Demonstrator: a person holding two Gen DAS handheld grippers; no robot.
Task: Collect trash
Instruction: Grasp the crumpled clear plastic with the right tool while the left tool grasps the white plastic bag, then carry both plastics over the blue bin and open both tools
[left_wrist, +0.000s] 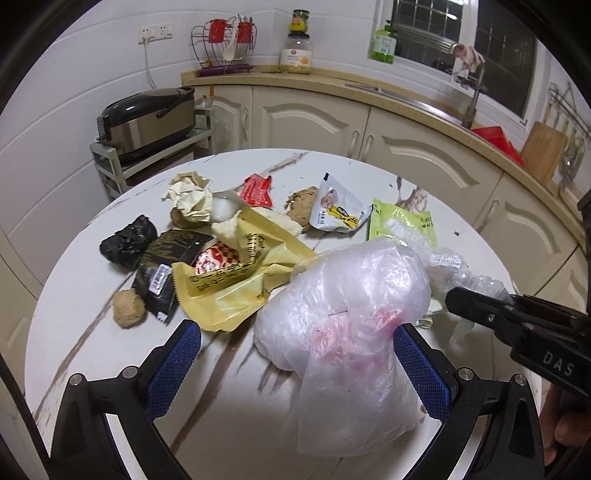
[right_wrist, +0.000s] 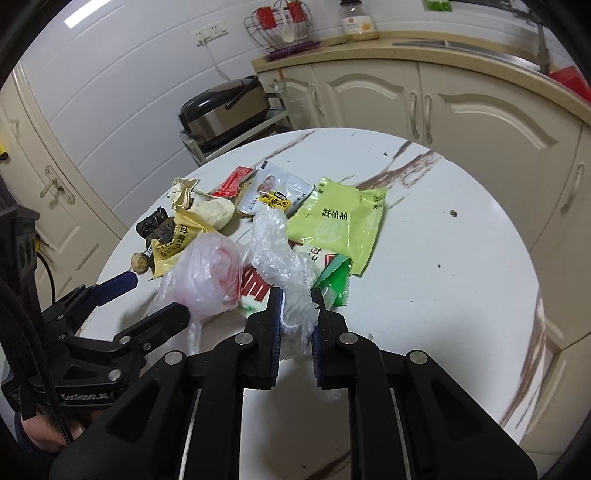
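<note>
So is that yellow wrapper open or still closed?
Open. The yellow wrapper gapes at its torn end, and a red-checked packet shows inside it.

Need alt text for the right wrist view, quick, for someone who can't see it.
The right gripper is shut on a crinkled clear plastic wrap at the near edge of a trash pile on a round white table. The left gripper, open, straddles a cloudy plastic bag beside it.
</note>
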